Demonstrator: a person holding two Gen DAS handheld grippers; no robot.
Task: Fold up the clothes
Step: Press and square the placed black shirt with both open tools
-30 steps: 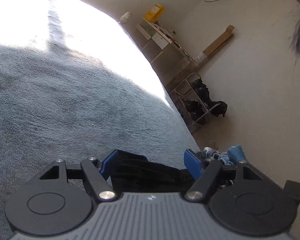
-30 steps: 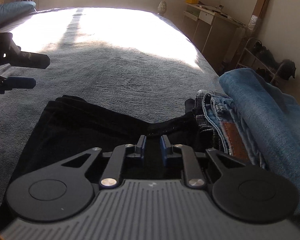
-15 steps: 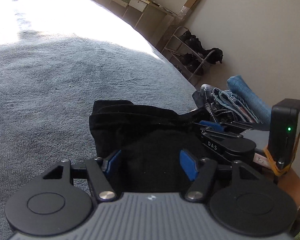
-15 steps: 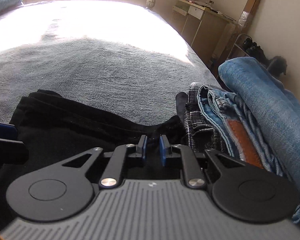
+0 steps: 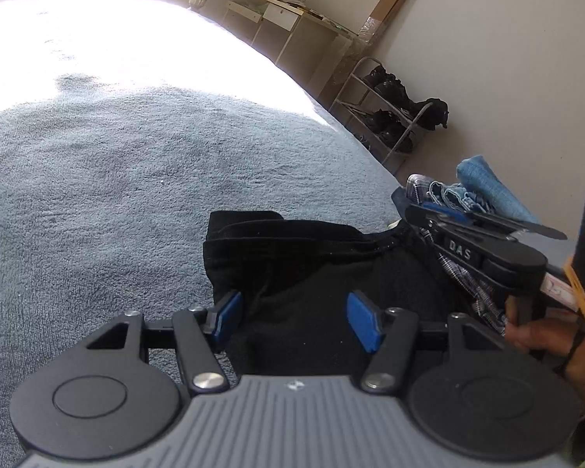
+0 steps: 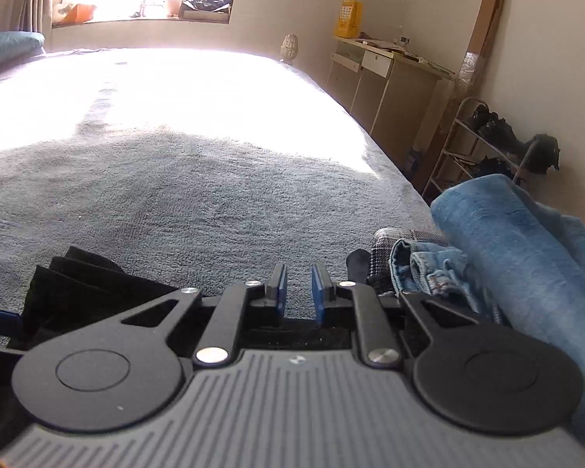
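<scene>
Bed (image 5: pixel 109 179): grey-blue terry cover, nubbly pile, sunlit to white at 12 o'clock in both wrist views.

Black garment (image 5: pixel 312 265): soft matte knit, folded flat with layered hems stacked at its 11 o'clock corner; lies on the bed at 6 o'clock in the left wrist view. In the right wrist view it shows at 8 o'clock (image 6: pixel 82 284), its edge running under the gripper body.

Left gripper (image 5: pixel 292 318): black plastic linkage, round pivot discs, ribbed grey housing, blue rubber pads (image 5: pixel 226 314). Jaws spread wide and no longer closing by any amount worth noting; the garment lies between and beneath the pads, neither pad visibly pressing it.

Right gripper (image 6: pixel 298 292): same build. Jaws narrow, a slim gap between the blue pads; grey bed pile shows through the gap, black cloth lies just below the pad roots. Whether cloth is pinched at the base cannot be told. Seen from the left wrist at 3 o'clock (image 5: pixel 433 210), tips over the garment's right edge, held by a hand (image 5: pixel 538 335).

Pile of clothes (image 6: pixel 429 269): checked woven cloth, frayed denim, and a thick blue roll (image 6: pixel 526 249) of napped fabric, at 3 o'clock, just beside the garment.

Desk (image 6: pixel 386 70): pale, boxy, one drawer, at 1 o'clock. Yellow box (image 6: pixel 347 17) on it. Cardboard strip (image 6: pixel 483 27) leaning on the wall. Wire shoe rack (image 6: pixel 472 144) with dark shoes, at 2 o'clock.
</scene>
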